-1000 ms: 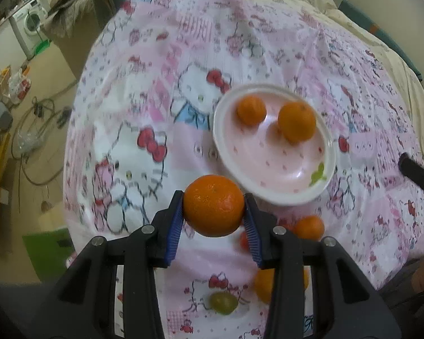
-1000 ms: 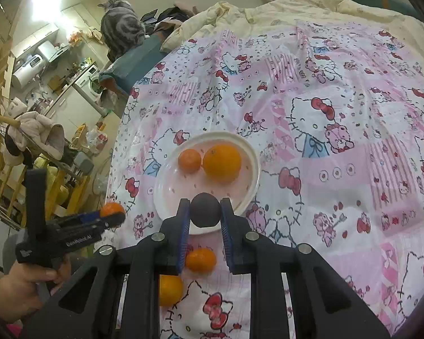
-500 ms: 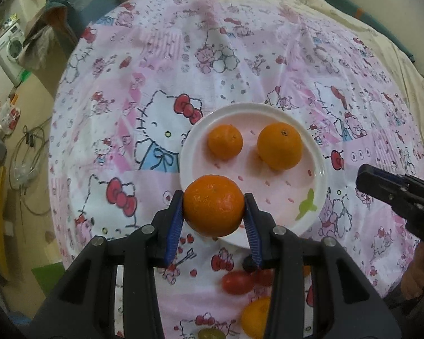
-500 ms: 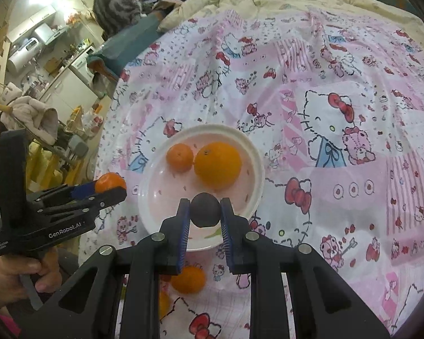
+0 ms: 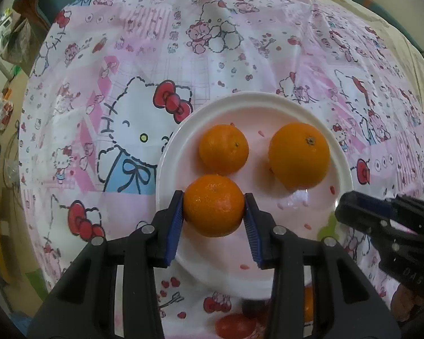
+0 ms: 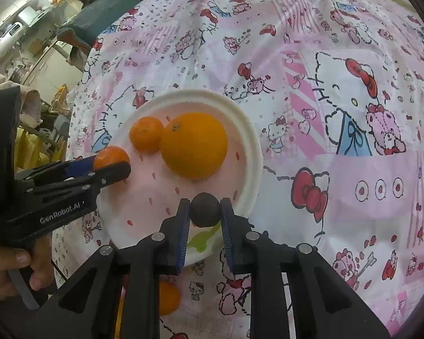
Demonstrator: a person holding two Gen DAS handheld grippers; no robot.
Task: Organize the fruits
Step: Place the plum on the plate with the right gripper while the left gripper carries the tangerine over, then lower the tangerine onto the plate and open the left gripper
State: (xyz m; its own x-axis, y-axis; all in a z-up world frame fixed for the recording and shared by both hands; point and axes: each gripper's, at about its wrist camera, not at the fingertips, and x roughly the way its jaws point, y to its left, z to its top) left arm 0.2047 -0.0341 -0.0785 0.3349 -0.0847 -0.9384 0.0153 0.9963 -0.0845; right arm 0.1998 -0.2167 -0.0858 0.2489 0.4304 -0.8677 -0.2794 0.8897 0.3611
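Over the white plate [image 5: 344, 155], the left gripper [image 5: 213, 206] clamps a mandarin [image 5: 213, 205] and the right gripper [image 6: 205, 209] a dark plum [image 6: 205, 209]; each should be lowered into bare space before release.

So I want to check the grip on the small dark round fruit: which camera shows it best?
The right wrist view: the small dark round fruit sits pinched between the right tool's blue pads, over the white plate's near rim. The left wrist view shows only that tool's side; the fruit itself is hidden there.
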